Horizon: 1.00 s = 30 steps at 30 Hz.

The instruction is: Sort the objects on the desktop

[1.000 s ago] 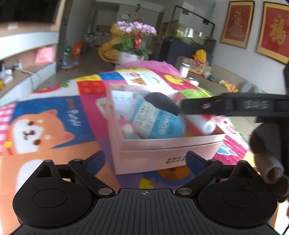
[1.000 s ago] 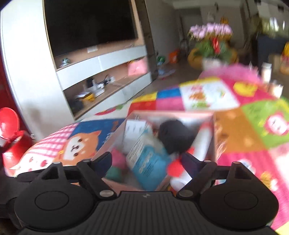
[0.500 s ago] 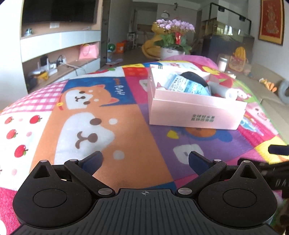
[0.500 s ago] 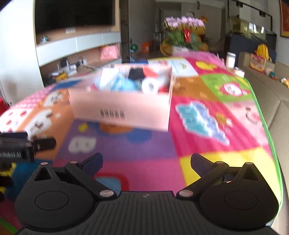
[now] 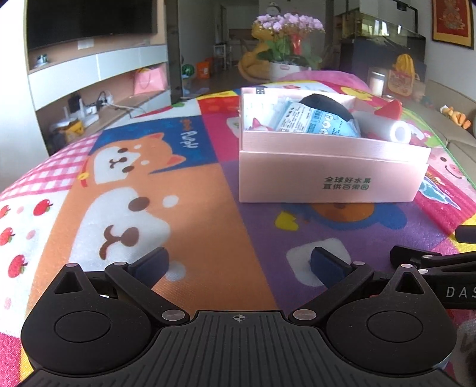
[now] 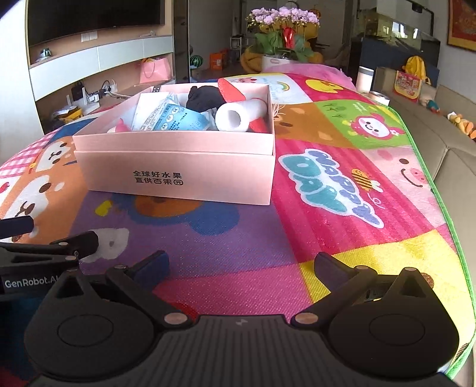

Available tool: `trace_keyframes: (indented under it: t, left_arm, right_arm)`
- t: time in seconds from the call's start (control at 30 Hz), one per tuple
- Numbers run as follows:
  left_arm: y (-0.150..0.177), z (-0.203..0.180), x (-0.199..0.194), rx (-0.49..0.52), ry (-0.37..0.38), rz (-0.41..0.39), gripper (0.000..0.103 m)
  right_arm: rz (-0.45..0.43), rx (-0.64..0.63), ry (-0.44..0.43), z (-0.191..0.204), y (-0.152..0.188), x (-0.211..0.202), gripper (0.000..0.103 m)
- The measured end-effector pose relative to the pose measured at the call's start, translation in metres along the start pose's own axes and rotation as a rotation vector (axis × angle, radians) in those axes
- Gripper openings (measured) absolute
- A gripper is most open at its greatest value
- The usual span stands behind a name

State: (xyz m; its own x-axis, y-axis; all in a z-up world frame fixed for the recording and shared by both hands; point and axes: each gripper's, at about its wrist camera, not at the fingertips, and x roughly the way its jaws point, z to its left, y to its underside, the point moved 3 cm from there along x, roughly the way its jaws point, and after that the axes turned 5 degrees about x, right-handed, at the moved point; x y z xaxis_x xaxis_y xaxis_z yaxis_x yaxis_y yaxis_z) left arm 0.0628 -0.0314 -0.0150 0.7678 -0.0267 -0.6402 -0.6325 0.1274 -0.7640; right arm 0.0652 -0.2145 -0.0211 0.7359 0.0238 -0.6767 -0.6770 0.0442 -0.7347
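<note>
Pink box (image 6: pixel 178 166) sits beyond both grippers on the cartoon play mat (image 6: pixel 327 208). Right gripper (image 6: pixel 241 265) and left gripper (image 5: pixel 239 263) both hang low over the mat, jaws spread wide and empty. Inside the box lie a white paper roll (image 6: pixel 238 116), a blue wipes pack (image 6: pixel 175 119), a black cloth (image 6: pixel 205 96) and something red. Risk: the roll lies high near the box's right wall, so a careless reach could tip it out.

Daylight is filling a living room where a dark television (image 5: pixel 89 20) is hanging at ten o'clock above white shelving (image 5: pixel 98 68), potted pink orchids (image 6: pixel 282 26) are standing at twelve o'clock, and a framed red picture (image 5: pixel 452 20) is hanging at two o'clock.
</note>
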Motion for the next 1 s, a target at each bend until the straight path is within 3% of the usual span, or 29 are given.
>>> trace_keyframes:
  t: [0.17,1.0]
  left_arm:
    - [0.0004,-0.0015,-0.0005,0.007,-0.005,0.001,0.103]
    - [0.0002,-0.0015,-0.0014,0.002,-0.003,0.004,0.103]
  right_arm:
    - [-0.060,0.026,-0.014,-0.0045,0.0022,0.0039,0.103]
    - [-0.058,0.031,-0.004,-0.0005,0.0036,-0.0015,0.103]
